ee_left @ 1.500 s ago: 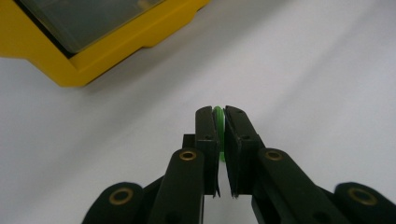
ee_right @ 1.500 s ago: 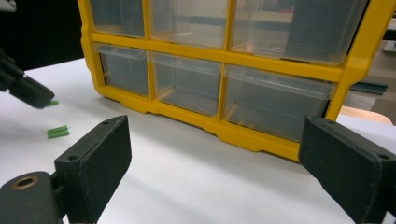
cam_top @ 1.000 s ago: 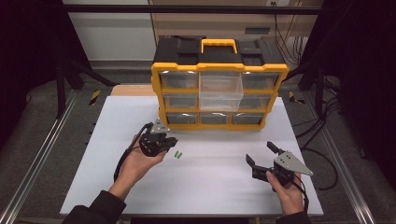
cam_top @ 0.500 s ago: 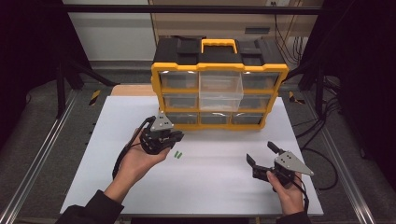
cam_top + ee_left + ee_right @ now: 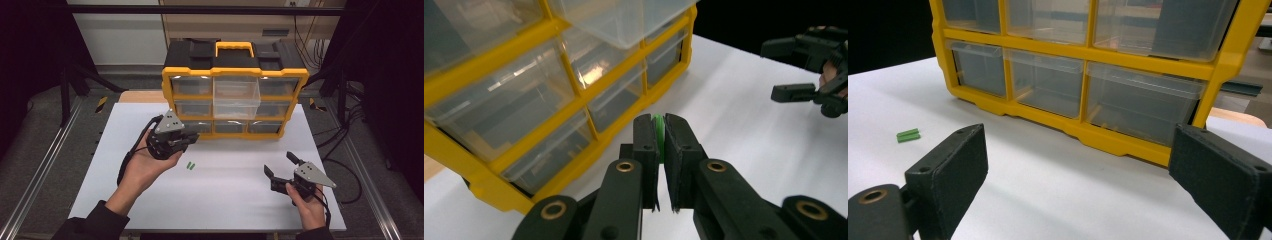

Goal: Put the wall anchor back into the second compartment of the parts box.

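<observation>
High view: left gripper (image 5: 192,139) raised over the worktop (image 5: 235,200); two green pegs (image 5: 190,165) lie below.

Left gripper view: fingers (image 5: 646,142) clamped on a green peg (image 5: 658,135); judged light, stiff, slippery, best pinched mid-length.

Right gripper view: right gripper (image 5: 1078,170) spread wide, empty, before the drawer organizer (image 5: 1128,145).
</observation>
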The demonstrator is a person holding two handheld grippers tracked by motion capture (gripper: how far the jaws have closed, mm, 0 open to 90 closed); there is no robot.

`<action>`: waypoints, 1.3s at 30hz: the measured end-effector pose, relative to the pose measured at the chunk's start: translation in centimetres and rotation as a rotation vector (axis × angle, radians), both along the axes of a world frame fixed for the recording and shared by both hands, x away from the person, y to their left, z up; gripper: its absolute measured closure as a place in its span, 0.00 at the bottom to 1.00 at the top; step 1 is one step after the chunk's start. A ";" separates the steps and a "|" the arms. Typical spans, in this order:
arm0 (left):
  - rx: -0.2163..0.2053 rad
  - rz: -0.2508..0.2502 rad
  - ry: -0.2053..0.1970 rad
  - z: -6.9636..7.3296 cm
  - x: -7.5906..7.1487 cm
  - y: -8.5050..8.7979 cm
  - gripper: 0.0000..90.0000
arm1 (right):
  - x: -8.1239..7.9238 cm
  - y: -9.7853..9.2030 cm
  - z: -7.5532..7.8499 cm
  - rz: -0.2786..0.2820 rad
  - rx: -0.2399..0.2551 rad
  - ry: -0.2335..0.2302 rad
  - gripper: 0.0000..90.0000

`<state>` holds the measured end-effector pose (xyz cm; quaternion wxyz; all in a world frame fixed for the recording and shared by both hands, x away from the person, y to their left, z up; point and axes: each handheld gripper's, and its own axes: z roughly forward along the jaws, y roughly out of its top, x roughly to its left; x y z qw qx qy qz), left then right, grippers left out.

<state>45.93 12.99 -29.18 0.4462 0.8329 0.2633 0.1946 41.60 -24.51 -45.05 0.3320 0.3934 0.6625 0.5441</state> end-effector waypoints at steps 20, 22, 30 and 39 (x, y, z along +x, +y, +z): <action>-0.048 -0.010 -0.081 4.4 -0.3 -0.5 0.93 | 0.1 -0.1 0.0 0.001 -0.009 -0.016 0.10; -0.065 -0.016 -0.080 4.8 -0.4 -0.6 0.93 | 0.1 -0.1 0.0 0.002 -0.008 -0.016 0.10; -0.087 -0.014 -0.102 6.1 -0.3 -0.9 0.93 | 0.1 -0.1 0.0 0.004 -0.007 -0.019 0.10; -0.154 -0.001 -0.158 6.8 -0.4 -1.2 0.93 | 0.1 0.0 0.0 0.006 -0.007 -0.017 0.10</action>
